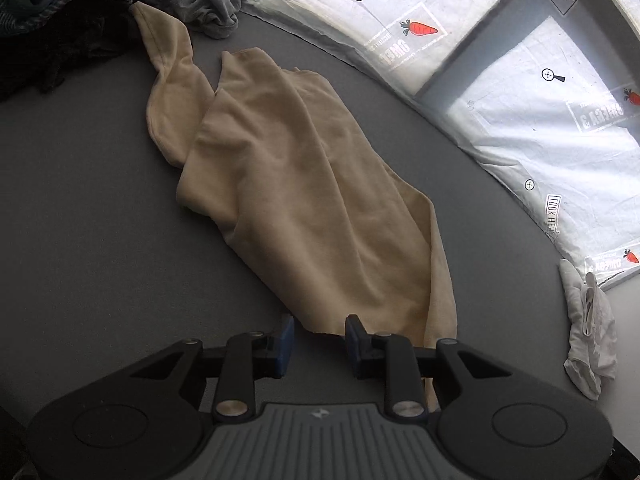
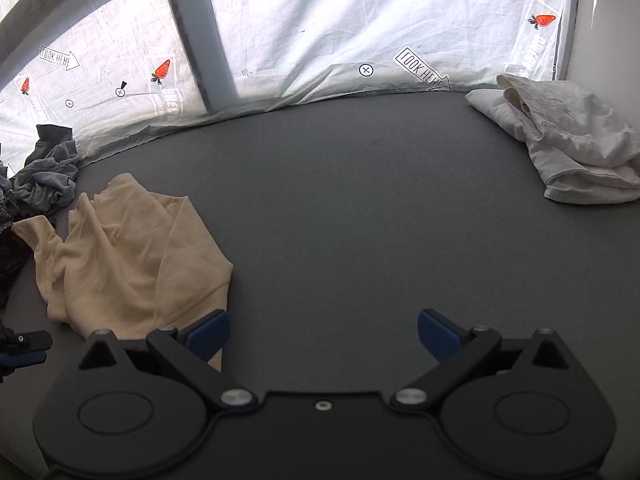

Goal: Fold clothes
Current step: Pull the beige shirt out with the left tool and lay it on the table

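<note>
Beige shirt [image 1: 288, 184]: crumpled on the gray table [image 1: 80, 220]; near hem lies just ahead of the left gripper [image 1: 319, 340], partly open, holding nothing. Right gripper [image 2: 324, 334]: wide open, empty; shirt beside its left finger.

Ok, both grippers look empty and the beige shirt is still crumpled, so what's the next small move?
Probably ease the left gripper forward and close on the near edge of the beige shirt. Its jaws stand open right at that edge, gripping nothing. The right gripper is wide open over bare grey table, so it can take the hem beside it next to spread the shirt flat.
</note>
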The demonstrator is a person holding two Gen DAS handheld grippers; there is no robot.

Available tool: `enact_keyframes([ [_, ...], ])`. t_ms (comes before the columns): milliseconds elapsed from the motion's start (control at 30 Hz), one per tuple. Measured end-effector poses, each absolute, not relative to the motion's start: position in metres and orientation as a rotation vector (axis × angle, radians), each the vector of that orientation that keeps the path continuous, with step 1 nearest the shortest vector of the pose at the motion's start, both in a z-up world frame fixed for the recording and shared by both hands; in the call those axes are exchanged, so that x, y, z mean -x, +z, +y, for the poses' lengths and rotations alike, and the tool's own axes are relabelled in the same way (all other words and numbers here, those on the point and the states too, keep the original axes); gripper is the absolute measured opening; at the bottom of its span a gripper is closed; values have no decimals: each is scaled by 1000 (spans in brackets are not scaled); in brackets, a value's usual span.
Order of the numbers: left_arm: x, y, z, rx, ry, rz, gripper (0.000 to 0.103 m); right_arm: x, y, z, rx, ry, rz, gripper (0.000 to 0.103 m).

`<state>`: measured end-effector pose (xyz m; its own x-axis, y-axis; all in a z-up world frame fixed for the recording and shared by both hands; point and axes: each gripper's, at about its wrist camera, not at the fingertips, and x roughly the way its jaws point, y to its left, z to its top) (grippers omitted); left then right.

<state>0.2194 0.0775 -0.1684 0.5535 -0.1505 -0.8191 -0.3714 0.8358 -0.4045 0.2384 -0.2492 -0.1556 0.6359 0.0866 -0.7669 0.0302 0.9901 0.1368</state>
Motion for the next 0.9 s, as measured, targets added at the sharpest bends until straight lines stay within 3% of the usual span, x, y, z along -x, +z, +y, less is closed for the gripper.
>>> enact_keyframes([
  [100, -209, -173, 91, 603, 200, 984, 36, -245, -161, -237, -152, 102, 892, 90],
  [267, -215, -182, 125, 599, 238, 998, 37, -265, -173, -204, -204, 182, 933, 73],
  [500, -262, -199, 169, 577, 207, 1025, 43, -286, -195, -166, -207, 150, 981, 71],
  [767, -322, -225, 201, 542, 173, 1079, 43, -340, -203, -143, -193, 90, 948, 71],
  [900, -340, -232, 210, 503, 171, 1083, 45, -380, -211, -125, -129, 95, 941, 60],
])
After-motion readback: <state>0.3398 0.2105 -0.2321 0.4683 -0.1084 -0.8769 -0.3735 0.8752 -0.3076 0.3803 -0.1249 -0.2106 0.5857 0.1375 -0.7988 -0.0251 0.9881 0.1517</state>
